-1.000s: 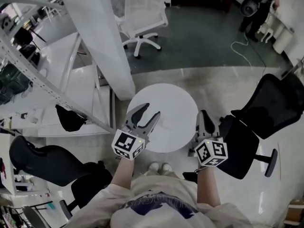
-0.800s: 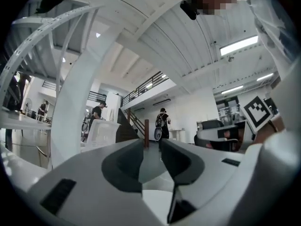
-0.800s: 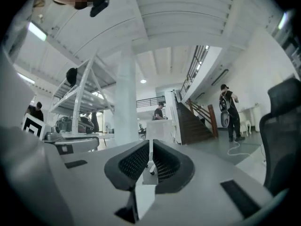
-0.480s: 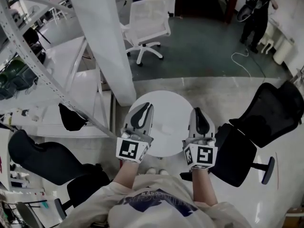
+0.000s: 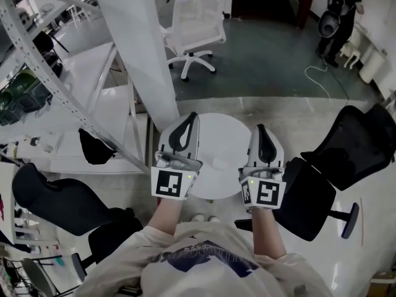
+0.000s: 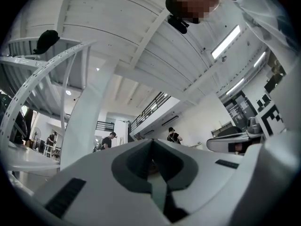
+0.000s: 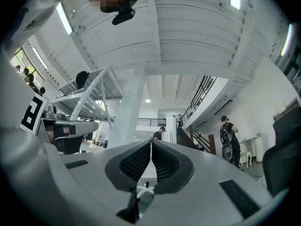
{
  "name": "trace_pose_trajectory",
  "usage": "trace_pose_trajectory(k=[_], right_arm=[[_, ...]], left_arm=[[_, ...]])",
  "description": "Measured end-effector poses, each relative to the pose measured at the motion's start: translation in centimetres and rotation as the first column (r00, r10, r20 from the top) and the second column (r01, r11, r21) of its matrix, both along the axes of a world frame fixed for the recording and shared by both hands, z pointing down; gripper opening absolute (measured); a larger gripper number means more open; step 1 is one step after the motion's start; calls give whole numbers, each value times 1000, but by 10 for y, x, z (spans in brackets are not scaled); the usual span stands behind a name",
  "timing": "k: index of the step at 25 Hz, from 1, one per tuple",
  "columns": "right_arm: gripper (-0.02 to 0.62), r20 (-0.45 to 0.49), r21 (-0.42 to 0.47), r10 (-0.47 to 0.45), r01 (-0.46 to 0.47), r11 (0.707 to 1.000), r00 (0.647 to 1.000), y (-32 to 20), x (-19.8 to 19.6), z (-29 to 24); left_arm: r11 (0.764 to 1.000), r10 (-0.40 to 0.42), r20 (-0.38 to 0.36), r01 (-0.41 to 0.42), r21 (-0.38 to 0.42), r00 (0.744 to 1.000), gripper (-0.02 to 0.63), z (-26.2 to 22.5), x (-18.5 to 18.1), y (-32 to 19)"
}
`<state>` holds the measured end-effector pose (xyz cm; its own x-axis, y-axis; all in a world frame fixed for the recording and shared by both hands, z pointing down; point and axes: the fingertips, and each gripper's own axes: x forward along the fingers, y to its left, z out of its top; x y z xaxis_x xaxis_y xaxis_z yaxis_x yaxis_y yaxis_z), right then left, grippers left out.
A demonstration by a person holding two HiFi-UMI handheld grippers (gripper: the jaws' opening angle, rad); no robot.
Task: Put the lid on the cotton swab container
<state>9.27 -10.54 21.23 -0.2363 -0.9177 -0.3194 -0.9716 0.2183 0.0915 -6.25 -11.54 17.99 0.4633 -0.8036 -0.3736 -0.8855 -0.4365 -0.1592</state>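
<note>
Head view only: round white surface (image 5: 226, 135) below both raised grippers. On it, between them, a faint pale shape (image 5: 221, 164), too washed out to tell as cotton swab container or lid.
Left gripper (image 5: 190, 117): jaws just closed, now pressed together, nothing between.
Right gripper (image 5: 261, 130): jaws likewise just drawn shut, empty.
Gripper views only: ceiling, white column (image 6: 80, 126), distant people — surface outside their frames.
Black chair (image 5: 346, 147): partly hidden behind right gripper.

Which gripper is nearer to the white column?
Left. The left gripper is just beside the white column; the right gripper is farther off, across the round table.
</note>
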Motion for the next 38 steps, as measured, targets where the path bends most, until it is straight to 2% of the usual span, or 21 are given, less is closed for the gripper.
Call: trace_pose_trajectory(k=[5,15,28,35,38], right_arm=[[14,14,3,3,-3,1000,1000,-2,-3,-1],[9,-42,28,-2,3,1000,999,0,-19,-6],[9,-51,16,2,-1,1000,999,1,-20,-3],[6,-118,3,52,-52,999,992,-2,-23,-1],[6,-93,21,58,-56,998,994,-2,-25,-8]], left_arm=[[1000,-5,-1,5,-7,1000,-5,4,4,-2],[1000,-1,18,1,19,1000,-5,-3,5,0],[1000,2,32,-2,9,999,-5,3,6,0],[1000,3,30,-3,7,1000,-5,5,3,-1],[1000,1,33,-1,3,999,-5,6,2,-2]])
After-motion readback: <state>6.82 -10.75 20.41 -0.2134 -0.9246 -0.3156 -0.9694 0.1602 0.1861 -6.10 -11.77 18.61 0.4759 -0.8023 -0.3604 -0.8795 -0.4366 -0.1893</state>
